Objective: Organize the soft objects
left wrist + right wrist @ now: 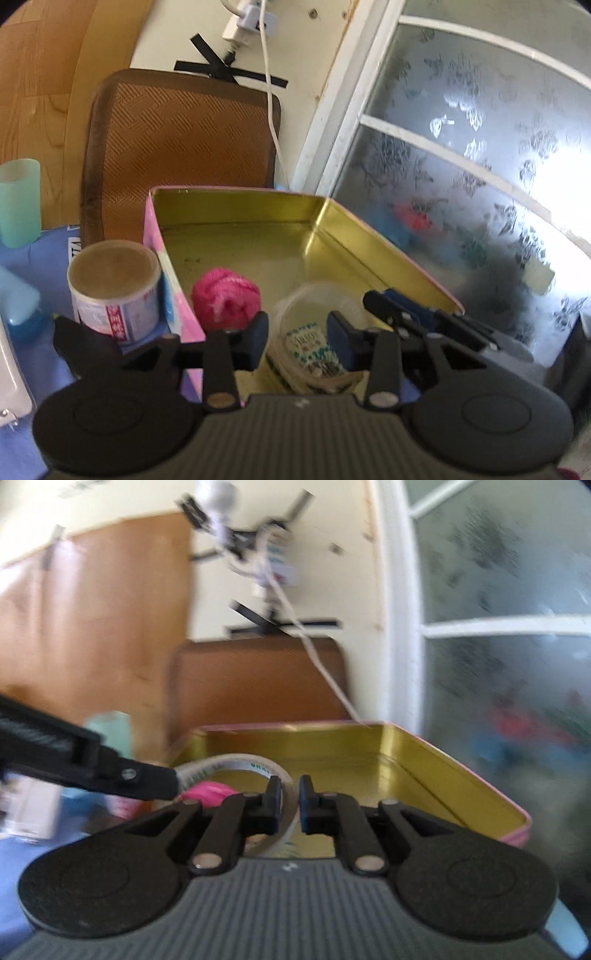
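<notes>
Claw, right, pinches plastic cup's rim.

yarn ball and cup in tin — can left.

A cream wall carries black tape strips; a frosted patterned window with white frame glows with bright daylight on the right.
</notes>
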Demonstrator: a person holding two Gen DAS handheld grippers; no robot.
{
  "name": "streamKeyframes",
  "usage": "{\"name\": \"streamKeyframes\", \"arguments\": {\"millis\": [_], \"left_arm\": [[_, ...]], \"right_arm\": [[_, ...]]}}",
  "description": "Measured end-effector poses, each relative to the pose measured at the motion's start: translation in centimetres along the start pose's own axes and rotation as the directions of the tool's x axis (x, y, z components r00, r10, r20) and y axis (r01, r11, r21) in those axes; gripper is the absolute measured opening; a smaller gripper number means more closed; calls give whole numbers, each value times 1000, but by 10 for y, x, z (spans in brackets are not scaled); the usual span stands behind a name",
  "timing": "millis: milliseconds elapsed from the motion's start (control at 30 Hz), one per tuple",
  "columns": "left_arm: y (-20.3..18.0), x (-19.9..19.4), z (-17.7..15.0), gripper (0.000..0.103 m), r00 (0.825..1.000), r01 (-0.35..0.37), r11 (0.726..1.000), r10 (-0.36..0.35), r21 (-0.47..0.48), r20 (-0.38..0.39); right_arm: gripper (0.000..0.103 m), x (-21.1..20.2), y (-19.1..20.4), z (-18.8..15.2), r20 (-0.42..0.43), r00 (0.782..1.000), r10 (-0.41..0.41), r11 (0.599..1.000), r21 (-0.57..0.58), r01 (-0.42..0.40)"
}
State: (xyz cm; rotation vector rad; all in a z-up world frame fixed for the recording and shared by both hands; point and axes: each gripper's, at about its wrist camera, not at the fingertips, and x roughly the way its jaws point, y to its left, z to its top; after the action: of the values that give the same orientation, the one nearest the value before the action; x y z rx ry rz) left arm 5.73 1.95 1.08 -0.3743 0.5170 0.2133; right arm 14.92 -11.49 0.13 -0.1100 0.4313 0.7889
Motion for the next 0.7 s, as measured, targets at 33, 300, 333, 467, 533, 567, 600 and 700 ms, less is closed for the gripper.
{"name": "streamKeyframes", "arguments": {"millis": [33, 300, 333, 467, 533, 567, 600, 700], "left_arm": [[2, -3, -3, 44, 1000, 4, 1000, -4, 6, 1], [64, -87, -42, 65, 986, -119, 990, 127, -69, 111], [77, -98, -48, 65, 979, -158, 983, 168, -95, 114], [129, -134, -77, 65, 932, -327, 924, 350, -199, 97], [150, -145, -88, 65, 918, -355, 900, 386, -252, 86], [158, -147, -92, 65, 917, -355, 892, 390, -279, 81], [165, -149, -96, 65, 918, -350, 888, 389, -299, 80], [175, -158, -99, 67, 931, -289, 895, 345, -341, 116]], "right_arm": [[28, 6, -6, -2, -16, 999, -42, 999, 15, 43], [61, -11, -7, 3, 94, 996, 0, 985, 171, -16], [61, -14, 0, 6, 113, 993, 41, 985, 160, -59], [61, -23, 55, 8, 76, 960, 270, 962, 29, -273], [60, -20, 90, 2, 1, 933, 361, 931, -51, -361], [57, -16, 104, 0, -41, 926, 376, 922, -83, -378], [57, -10, 120, -2, -89, 919, 384, 913, -113, -392], [56, 12, 157, -6, -183, 913, 365, 895, -200, -399]]}}
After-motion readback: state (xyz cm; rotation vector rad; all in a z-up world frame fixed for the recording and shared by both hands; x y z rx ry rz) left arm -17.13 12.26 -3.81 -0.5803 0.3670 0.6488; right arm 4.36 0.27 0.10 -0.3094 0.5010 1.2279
